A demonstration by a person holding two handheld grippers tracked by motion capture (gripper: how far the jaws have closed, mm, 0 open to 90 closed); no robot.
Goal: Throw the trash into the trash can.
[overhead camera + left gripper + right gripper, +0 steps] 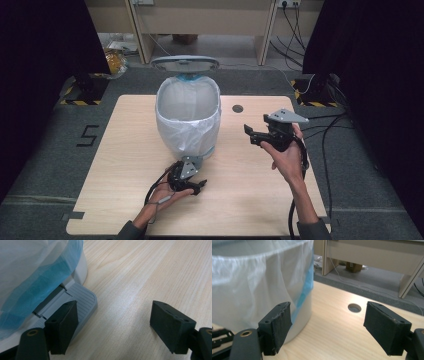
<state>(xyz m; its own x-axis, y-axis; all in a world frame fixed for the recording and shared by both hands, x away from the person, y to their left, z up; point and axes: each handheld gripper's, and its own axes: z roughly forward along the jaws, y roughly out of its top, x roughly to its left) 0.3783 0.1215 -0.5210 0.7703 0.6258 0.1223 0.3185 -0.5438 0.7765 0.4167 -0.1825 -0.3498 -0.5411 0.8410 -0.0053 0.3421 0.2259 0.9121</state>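
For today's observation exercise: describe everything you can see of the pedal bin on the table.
The pedal bin is a small round white plastic bin standing upright mid-table. Its grey lid is raised at the back. A translucent white bag lines it and folds over the rim, with a blue bag layer showing beneath. A ribbed grey foot pedal juts from its base on the person's side; the left tongs are at it, one jaw over the pedal.

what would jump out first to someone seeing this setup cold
A white pedal bin stands mid-table, its lid raised and a translucent liner over a blue one draped across its rim. The left gripper sits open at the bin's grey foot pedal, one jaw over it. The right gripper, also open and empty, hangs right of the bin, near a round hole in the wooden table.
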